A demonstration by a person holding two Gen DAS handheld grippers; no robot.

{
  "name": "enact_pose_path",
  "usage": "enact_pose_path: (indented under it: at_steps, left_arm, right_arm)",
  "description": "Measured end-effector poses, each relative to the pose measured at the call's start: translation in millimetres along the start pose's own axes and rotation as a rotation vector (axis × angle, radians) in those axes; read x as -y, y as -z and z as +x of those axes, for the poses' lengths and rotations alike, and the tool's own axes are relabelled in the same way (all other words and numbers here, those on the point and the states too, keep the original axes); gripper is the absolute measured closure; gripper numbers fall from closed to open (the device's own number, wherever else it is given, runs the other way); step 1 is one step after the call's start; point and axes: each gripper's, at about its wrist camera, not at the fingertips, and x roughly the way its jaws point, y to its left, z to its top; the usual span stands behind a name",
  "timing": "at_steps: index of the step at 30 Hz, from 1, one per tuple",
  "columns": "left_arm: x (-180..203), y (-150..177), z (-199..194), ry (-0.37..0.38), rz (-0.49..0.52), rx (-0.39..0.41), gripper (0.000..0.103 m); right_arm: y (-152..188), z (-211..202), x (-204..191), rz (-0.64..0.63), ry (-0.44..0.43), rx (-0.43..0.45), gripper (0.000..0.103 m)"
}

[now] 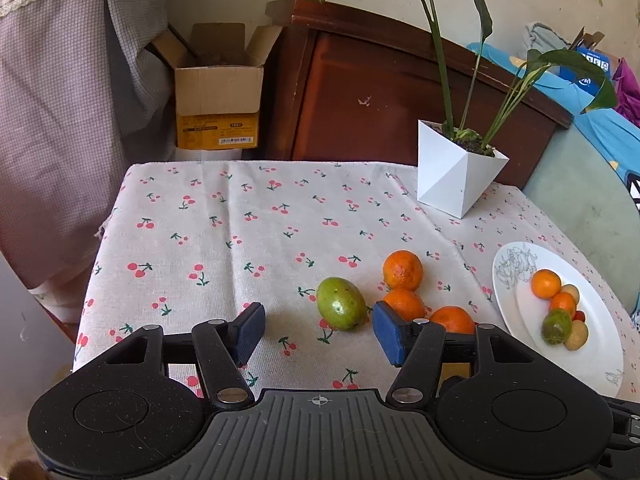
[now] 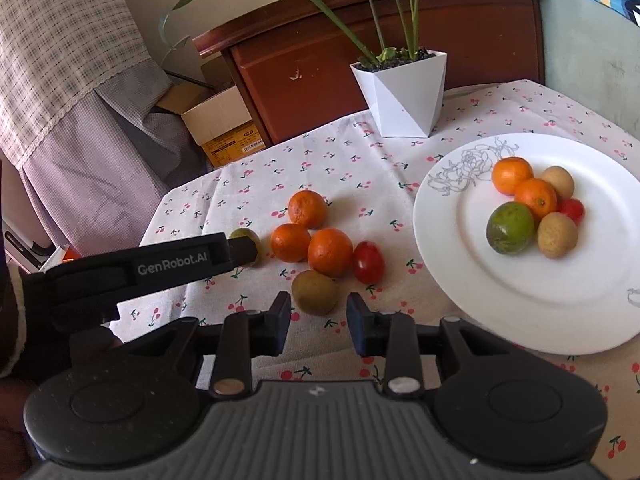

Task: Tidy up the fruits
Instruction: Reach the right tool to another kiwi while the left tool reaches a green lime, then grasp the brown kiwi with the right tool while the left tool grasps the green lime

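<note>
Left wrist view. Left gripper (image 1: 318, 330) open, pads apart, nothing between them; green fruit (image 1: 341, 303) just ahead of the gap, nearer the right pad, not touched. Beyond the right pad: three oranges (image 1: 403, 270) clustered on the cherry-print cloth (image 1: 224, 240), the nearest partly hidden behind the finger. Far right: white plate (image 1: 600, 344) holding two oranges, a green fruit, two brownish fruits and a small red one; plate rim close to the cloth's right edge. Ahead and right, near the far table edge: white faceted plant pot (image 1: 452, 176). Ahead and left: wide bare cloth up to the far and left edges. Past the far edge: open cardboard box (image 1: 218, 92) and wooden cabinet (image 1: 400, 96).

Right wrist view. Right gripper (image 2: 319, 322) jaws narrowly parted, empty; brown kiwi-like fruit (image 2: 314, 292) just ahead of the gap, pads apparently clear of it. Behind it, red tomato (image 2: 368, 262) and the three oranges (image 2: 330, 252), touching or nearly so. Left gripper arm (image 2: 176, 268) reaching in from the left, its fingertip covering part of the green fruit (image 2: 245, 235). To the right: plate (image 2: 460, 264), near rim just beside the right finger, six fruits grouped on its far half, near half bare. Bare cloth narrow between the loose fruits and the plate. Pot (image 2: 404, 96) ahead at the far edge.
</note>
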Motion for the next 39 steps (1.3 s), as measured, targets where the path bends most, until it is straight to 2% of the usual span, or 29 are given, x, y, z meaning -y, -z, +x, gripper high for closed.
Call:
enact_pose_path:
  at_steps: [12,20,22,25,33,39]
  left_arm:
    - [5.3,-0.5,13.4,0.018,0.044,0.045,0.045]
    - [10.1,1.1,15.9,0.025,0.071,0.058,0.058]
    - [10.6,1.1,15.8,0.023,0.077,0.059,0.068]
    - [10.0,1.2,15.3,0.041,0.071,0.050,0.077]
    - [9.3,-1.0,3.5,0.017,0.045,0.037,0.079]
    - [10.3,-1.8,-12.1,0.029,0.022,0.017,0.080]
  right_arm:
    - [-1.1,10.0,-4.9,-0.027,0.019,0.003,0.070]
    - [0.2,11.8,-8.0,-0.058,0.030,0.018,0.074]
    - [0.2,11.7,-7.8,-0.057,0.025,0.018,0.077]
    - [0.3,11.2,-7.6,-0.051,0.023,0.017,0.077]
    - [-1.6,4.1,-3.9,-0.024,0.020,0.024,0.077]
    - [-5.8,-5.9,-2.0,-0.009,0.019,0.048,0.077]
